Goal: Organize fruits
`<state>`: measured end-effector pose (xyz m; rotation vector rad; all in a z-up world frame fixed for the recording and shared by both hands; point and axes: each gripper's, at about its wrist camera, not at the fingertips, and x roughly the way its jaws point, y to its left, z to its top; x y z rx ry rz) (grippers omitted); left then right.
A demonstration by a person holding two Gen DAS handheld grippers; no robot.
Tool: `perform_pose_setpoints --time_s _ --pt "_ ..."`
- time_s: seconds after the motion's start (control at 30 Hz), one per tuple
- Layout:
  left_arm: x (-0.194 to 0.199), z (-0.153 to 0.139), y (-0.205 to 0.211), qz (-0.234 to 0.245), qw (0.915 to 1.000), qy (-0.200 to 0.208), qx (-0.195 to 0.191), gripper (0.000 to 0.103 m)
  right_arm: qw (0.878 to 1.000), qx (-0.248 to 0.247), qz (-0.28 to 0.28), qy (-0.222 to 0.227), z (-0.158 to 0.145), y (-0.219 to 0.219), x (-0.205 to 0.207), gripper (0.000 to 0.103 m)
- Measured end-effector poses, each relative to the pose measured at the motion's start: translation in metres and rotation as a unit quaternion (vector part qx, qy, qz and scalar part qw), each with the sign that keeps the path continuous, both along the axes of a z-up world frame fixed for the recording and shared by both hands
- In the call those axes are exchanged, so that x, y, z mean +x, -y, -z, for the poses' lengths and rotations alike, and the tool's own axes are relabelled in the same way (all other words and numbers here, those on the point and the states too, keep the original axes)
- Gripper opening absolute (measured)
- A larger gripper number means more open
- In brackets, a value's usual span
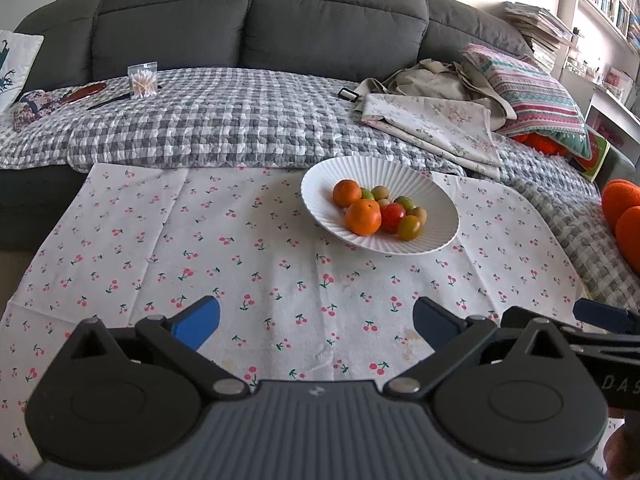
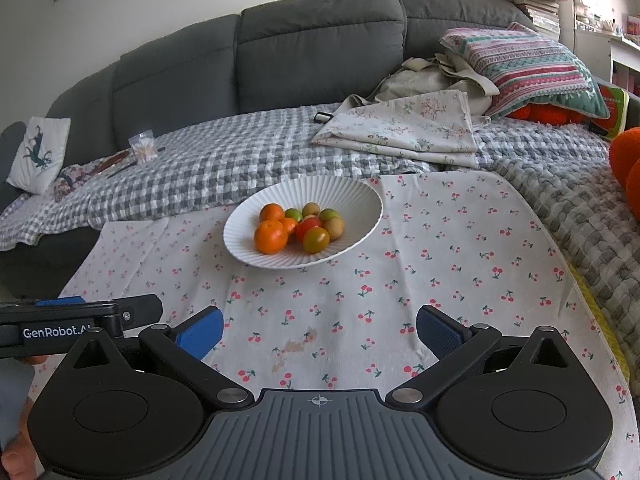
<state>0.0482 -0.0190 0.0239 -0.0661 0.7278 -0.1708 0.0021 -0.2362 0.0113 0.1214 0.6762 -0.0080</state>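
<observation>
A white ribbed bowl [image 1: 408,188] [image 2: 352,204] stands on a cherry-print cloth [image 1: 200,248] [image 2: 460,248]. It holds tangerines [image 1: 363,217] [image 2: 271,237], a red tomato [image 1: 393,216] [image 2: 308,226], a green-red tomato [image 1: 409,227] [image 2: 316,240] and several small green and tan fruits. My left gripper [image 1: 316,322] is open and empty, low over the cloth's near part, well short of the bowl. My right gripper [image 2: 320,332] is open and empty, also short of the bowl. Each gripper shows at the edge of the other's view.
A grey sofa [image 1: 256,12] with a checked blanket [image 1: 224,120] lies behind the cloth. Folded floral fabric [image 1: 432,120], a striped pillow [image 1: 536,88] and orange cushions [image 1: 624,216] are at the right. A clear box of cotton swabs [image 1: 142,80] stands at the back left.
</observation>
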Motion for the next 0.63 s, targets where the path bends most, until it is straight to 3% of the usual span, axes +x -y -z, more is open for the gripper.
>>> perform_pose_setpoints --time_s 0.63 --pt "-0.0021 0.0007 0.0033 0.008 0.9999 0.006 0.014 0.102 1.0 -0.001 -0.002 -0.003 0.0017 0.0005 -0.0001 0.103"
